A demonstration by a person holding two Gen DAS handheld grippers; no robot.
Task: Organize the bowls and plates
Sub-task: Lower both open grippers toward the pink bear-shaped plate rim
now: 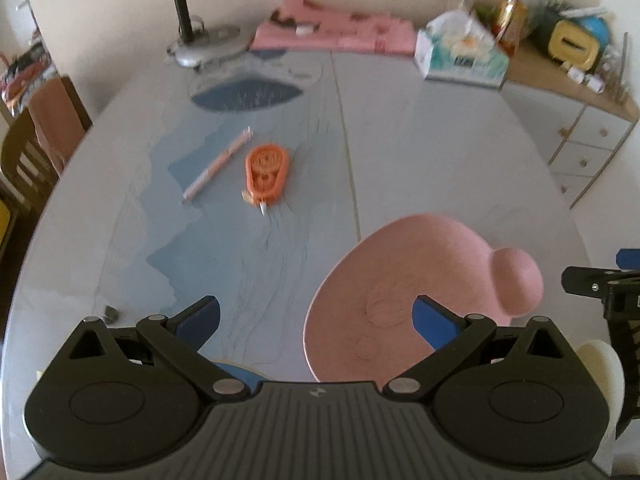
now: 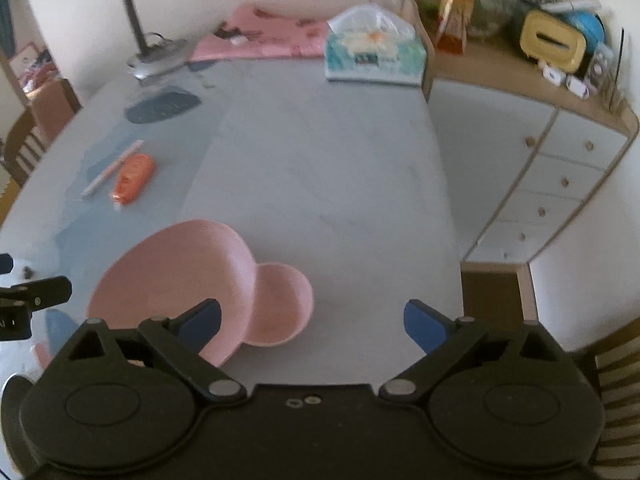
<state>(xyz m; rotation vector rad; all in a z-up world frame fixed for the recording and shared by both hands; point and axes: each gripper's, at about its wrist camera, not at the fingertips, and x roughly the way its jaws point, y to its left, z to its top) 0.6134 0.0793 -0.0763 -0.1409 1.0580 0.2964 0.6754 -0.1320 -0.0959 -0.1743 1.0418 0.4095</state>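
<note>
Two wrist views of a pale grey-blue desk (image 1: pixel 400 128) set against a cream wall. The left tool (image 1: pixel 318 318) stood released, its blue-padded fingers (image 1: pixel 200 318) spread wide, with nothing between them but bare desk and the near left part of a large pink plastic plate (image 1: pixel 384 264). The right tool (image 2: pixel 312 320) was likewise released, gripping nothing; its left finger overlapped the plate's near edge in the picture, and whether it touched could not be told. The large pink plastic plate (image 2: pixel 176 276) lay on the desk near its front edge, and a smaller pink plastic bowl (image 2: pixel 282 308) sat against its right side, touching it. Farther back on the left lay an orange correction-tape dispenser (image 1: pixel 266 172) with a pink pen (image 1: pixel 218 166) just beside it. At the rear stood a grey gooseneck lamp (image 2: pixel 156 56), a folded pink cloth (image 1: pixel 336 28) and a floral tissue box (image 2: pixel 374 54). A white drawer unit (image 2: pixel 552 184) adjoined the desk on the right.
</note>
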